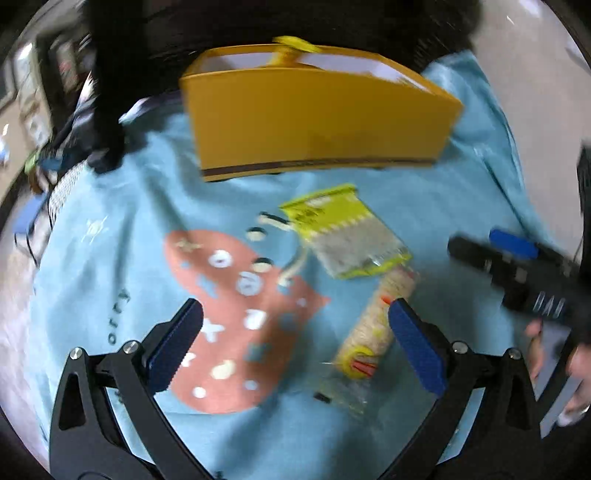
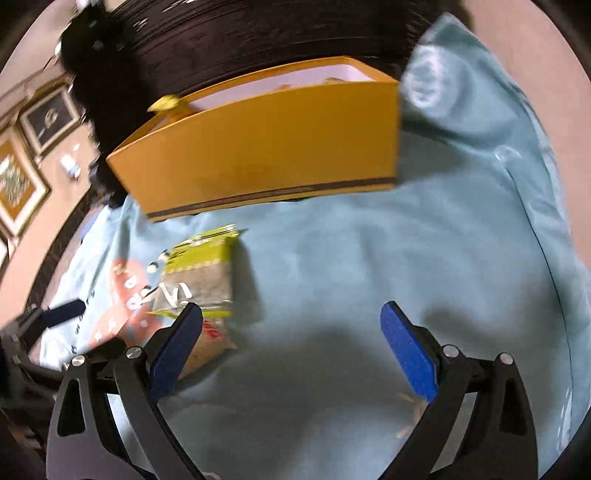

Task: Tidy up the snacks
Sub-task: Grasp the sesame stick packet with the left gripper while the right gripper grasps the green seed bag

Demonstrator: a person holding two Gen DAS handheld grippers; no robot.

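An open yellow box (image 1: 317,118) stands at the far side of a light blue cloth (image 1: 110,206); a yellow packet (image 1: 291,48) pokes up inside it. A green-yellow snack packet (image 1: 347,232) lies flat in front of the box. A clear-wrapped roll of pale crackers (image 1: 376,325) lies nearer, beside it. My left gripper (image 1: 295,332) is open and empty above the cloth, its right finger next to the cracker roll. My right gripper (image 2: 291,339) is open and empty; the green packet (image 2: 201,273) and crackers (image 2: 207,347) lie by its left finger. The box (image 2: 266,151) also shows there.
The right gripper's body (image 1: 517,273) and the hand holding it sit at the right edge of the left wrist view. The cloth has a salmon-coloured print (image 1: 236,317). A dark chair back (image 2: 258,33) stands behind the box. Framed pictures (image 2: 22,177) hang on the left wall.
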